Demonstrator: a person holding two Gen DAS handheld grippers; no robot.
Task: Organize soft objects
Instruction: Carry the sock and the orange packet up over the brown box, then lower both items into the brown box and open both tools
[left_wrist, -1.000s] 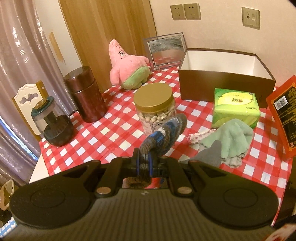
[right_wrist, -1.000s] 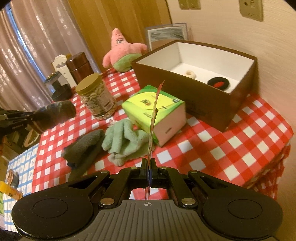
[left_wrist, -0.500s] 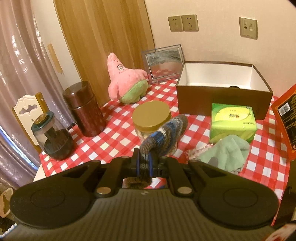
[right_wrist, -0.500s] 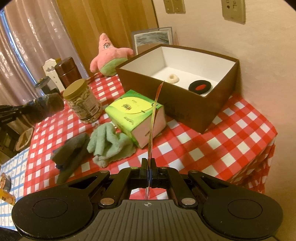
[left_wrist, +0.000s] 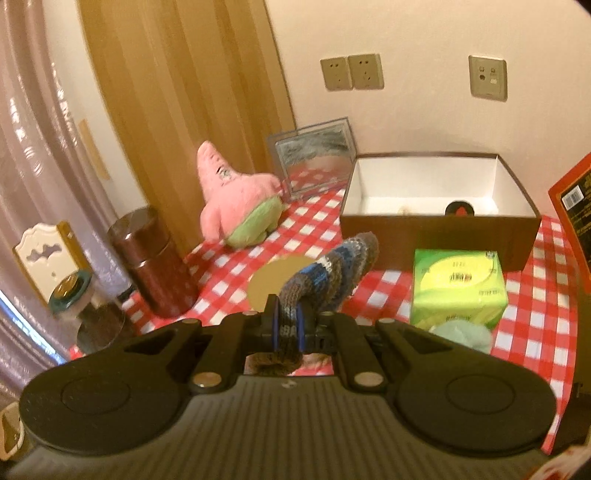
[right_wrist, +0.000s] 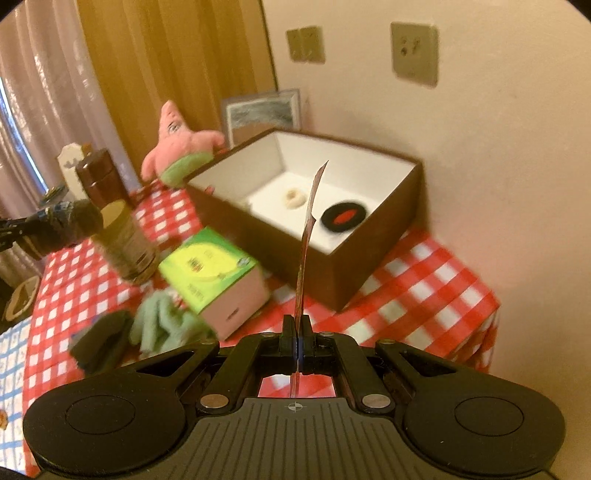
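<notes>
Above the table, left fingers (left_wrist: 287, 326) pinch a sock (left_wrist: 332, 275); right fingers (right_wrist: 296, 341) pinch, seemingly, a thin packet (right_wrist: 308, 236).

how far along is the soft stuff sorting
Early. The brown cardboard box holds only a pale ring and black-red disc. The left gripper clamps a striped knitted sock; the right gripper pinches a thin red packet. The pink starfish plush, green cloth and dark cloth remain out.

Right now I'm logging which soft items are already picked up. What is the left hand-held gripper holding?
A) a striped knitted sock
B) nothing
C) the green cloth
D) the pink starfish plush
A: the left hand-held gripper is shut on the striped knitted sock; the pink starfish plush and green cloth lie on the table.
</notes>
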